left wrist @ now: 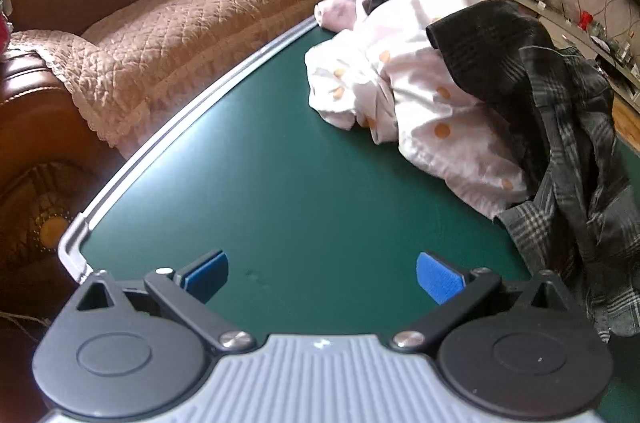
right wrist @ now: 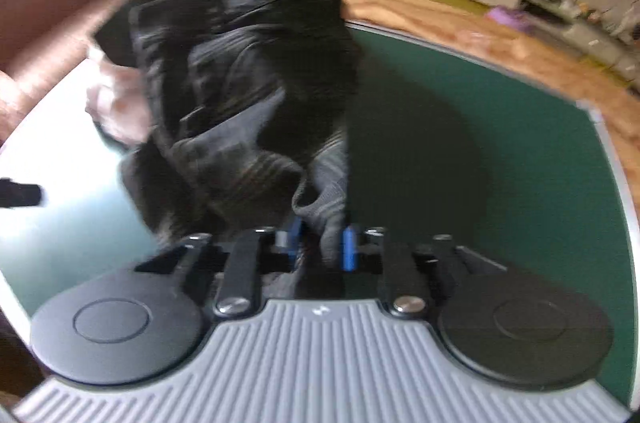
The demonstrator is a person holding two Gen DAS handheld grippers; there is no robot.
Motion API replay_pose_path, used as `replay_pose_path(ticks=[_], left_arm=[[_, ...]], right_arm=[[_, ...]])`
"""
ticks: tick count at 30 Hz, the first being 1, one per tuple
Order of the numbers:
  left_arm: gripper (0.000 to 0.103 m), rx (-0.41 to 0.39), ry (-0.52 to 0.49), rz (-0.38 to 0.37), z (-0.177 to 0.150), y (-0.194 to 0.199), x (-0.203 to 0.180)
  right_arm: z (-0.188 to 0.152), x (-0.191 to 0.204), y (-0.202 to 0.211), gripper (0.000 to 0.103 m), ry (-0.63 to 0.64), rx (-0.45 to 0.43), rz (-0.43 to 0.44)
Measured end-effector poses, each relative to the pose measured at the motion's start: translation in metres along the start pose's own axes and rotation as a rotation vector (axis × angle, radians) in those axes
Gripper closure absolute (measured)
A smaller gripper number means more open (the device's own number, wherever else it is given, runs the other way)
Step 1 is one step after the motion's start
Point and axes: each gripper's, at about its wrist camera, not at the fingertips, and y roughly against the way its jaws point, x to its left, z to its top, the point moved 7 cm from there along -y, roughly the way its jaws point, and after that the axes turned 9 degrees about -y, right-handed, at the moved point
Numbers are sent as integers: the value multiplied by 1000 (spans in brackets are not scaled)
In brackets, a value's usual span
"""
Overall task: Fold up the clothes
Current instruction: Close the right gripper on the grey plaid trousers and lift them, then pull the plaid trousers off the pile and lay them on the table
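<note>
Plaid cloth is pinched between the blue pads of my right hand-held gripper [right wrist: 320, 247], the jaws drawn nearly together on a grey edge of the dark plaid shirt [right wrist: 240, 95]. I hold it by that edge so the rest can hang or trail free and show me its shape before I lay it flat; the right wrist view is blurred, so I cannot tell exactly which part of the garment I have. My left hand-held gripper [left wrist: 322, 277] hovers wide open and empty over the bare near part of the green tabletop [left wrist: 260, 183], probably waiting to take a second edge. The shirt drapes on the right over the white dotted garment [left wrist: 420, 103], which lies crumpled toward the far side, so the pile needs separating first.
</note>
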Motion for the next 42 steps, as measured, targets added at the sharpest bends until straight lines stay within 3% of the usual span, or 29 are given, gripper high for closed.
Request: replay_pose_path(ticks=[1,7,9,12,14,17,22,24,25,28,34,37,38,42], left_arm=[[0,1,-2,-2,-1,-1,-2],[0,0,-31,-6,0,-8,-17],[0,0,-35,-6,0,-11,-21],[0,6,-34,-7,0,-14,-26],[0,11,-32,-8,0,-16,-27],[0,16,-33,-6,-1,-18,-27],[0,31,-38,-2,-3,-23,-25],[0,33,-42,-4,-2,-27,-26],[0,31,-46,-6,0,-28,-28],[0,30,-65,-11,5,-35,-34],[0,8,-95,-20,27,-53,-54],[0,-13,-131,-14,42,-64,-69],[0,-14,-141,-10,47,-69,-74],[0,-10,-144,13,68,-93,-86]], right_arm=[[1,-2,0,57,-2,-6,-16],[31,25,19,52,-26,-138,-5],[40,49,22,44,12,-146,90],[49,100,16,42,123,-155,166],[52,131,6,42,222,-175,128],[54,162,-18,41,346,-197,-35],[54,185,-41,42,428,-235,-170],[51,174,-42,45,407,-242,-169],[50,165,-43,66,377,-229,-142],[51,133,-44,79,299,-208,-90],[47,48,-15,83,40,-200,-35],[30,-2,-2,97,-148,-163,1],[24,-19,-3,97,-192,-150,0],[-4,-57,-8,96,-260,-92,-34]])
